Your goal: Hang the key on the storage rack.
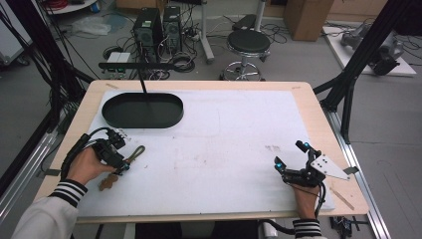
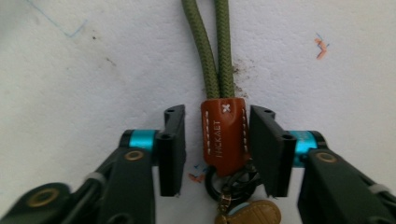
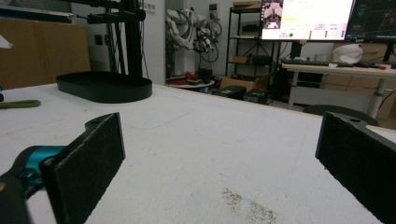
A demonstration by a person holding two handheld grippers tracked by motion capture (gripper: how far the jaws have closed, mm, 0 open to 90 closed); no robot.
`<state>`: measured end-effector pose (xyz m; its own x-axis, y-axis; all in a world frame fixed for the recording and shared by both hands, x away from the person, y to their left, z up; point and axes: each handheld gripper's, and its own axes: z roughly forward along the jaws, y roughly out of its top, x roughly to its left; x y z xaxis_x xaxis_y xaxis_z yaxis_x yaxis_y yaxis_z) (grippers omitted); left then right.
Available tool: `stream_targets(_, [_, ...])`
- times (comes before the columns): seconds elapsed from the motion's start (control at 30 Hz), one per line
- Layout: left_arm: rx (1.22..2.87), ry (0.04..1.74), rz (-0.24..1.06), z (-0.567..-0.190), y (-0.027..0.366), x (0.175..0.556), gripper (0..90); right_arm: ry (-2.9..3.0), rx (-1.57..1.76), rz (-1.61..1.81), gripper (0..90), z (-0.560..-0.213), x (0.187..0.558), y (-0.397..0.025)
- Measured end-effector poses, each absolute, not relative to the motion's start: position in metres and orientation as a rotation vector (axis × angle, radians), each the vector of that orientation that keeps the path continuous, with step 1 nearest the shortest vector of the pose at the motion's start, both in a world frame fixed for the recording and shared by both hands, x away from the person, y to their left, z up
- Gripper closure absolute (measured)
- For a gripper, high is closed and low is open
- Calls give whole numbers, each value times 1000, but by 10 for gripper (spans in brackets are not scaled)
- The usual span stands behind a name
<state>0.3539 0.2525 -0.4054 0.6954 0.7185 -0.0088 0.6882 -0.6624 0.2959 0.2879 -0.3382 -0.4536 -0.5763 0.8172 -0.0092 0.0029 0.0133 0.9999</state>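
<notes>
The keychain's leather tab [image 2: 224,135] lies between the open left tongs [image 2: 217,149].

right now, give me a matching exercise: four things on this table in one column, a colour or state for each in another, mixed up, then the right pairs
Things:
1. cord
2. leather tab
3. tray
4. right gripper

Colour or state:
a. black, oval, nothing in it
b. jaws wide open over bare table
c. olive green, doubled
d. brown, between the left gripper's open jaws

Pairs: 1-c, 2-d, 3-a, 4-b
</notes>
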Motion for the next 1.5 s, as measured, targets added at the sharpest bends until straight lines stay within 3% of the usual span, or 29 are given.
stream_targets(0.2, [2638, 1131, 174, -404, 249, 353, 714, 1657, 851, 1633, 3, -454, 288, -338])
stream_targets(0.63, [2622, 1074, 240, -400, 248, 349, 736, 1657, 852, 1633, 3, -454, 288, -338])
stream_targets(1.2, [2228, 1023, 540, -361, 275, 345, 738, 1657, 852, 1633, 3, -454, 288, -338])
stream_targets(1.5, [1999, 1032, 618, -349, 287, 343, 737, 1655, 847, 1629, 3, -454, 288, -338])
